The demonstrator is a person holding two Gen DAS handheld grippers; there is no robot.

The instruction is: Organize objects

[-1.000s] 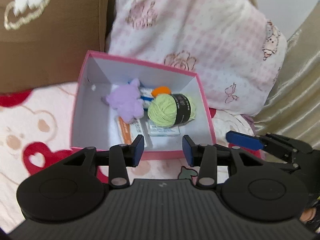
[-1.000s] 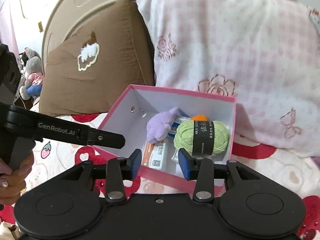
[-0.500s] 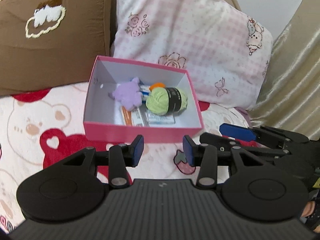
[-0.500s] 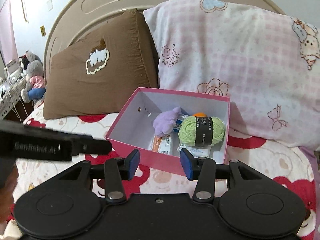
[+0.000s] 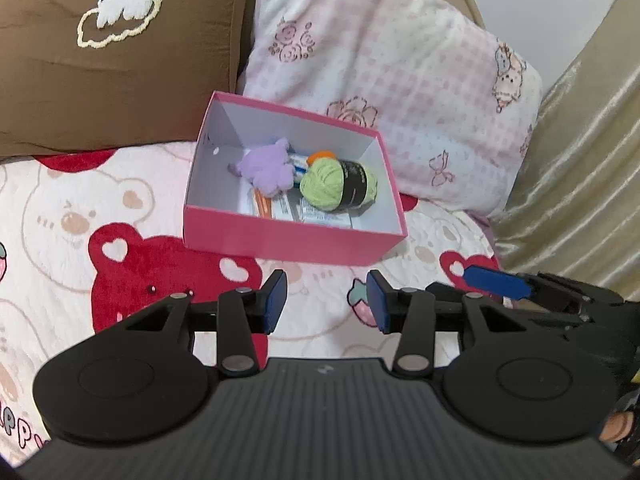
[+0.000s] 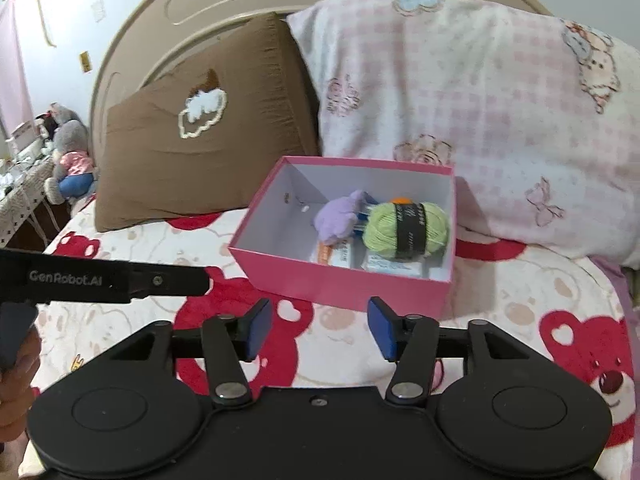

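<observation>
A pink box (image 5: 288, 236) (image 6: 344, 288) with a white inside sits on the bear-print blanket in front of two pillows. In it lie a green yarn ball (image 5: 336, 186) (image 6: 406, 226) with a black band, a purple plush toy (image 5: 266, 166) (image 6: 340, 218), an orange thing (image 5: 322, 155) and some flat packets (image 5: 280, 208). My left gripper (image 5: 326, 300) hangs open and empty, short of the box's near wall. My right gripper (image 6: 320, 326) is also short of the box, its jaws opening with nothing between them.
A brown pillow (image 5: 100, 52) (image 6: 208, 128) and a pink checked pillow (image 5: 392, 60) (image 6: 480, 112) lean behind the box. A gold curtain (image 5: 580, 160) hangs at the right. Stuffed toys (image 6: 68, 152) sit by a side table far left. The blanket (image 5: 100, 240) spreads around the box.
Both grippers have drawn back from the box, which now looks smaller and farther. The right gripper's jaws have spread wider. The box's contents have not moved.
</observation>
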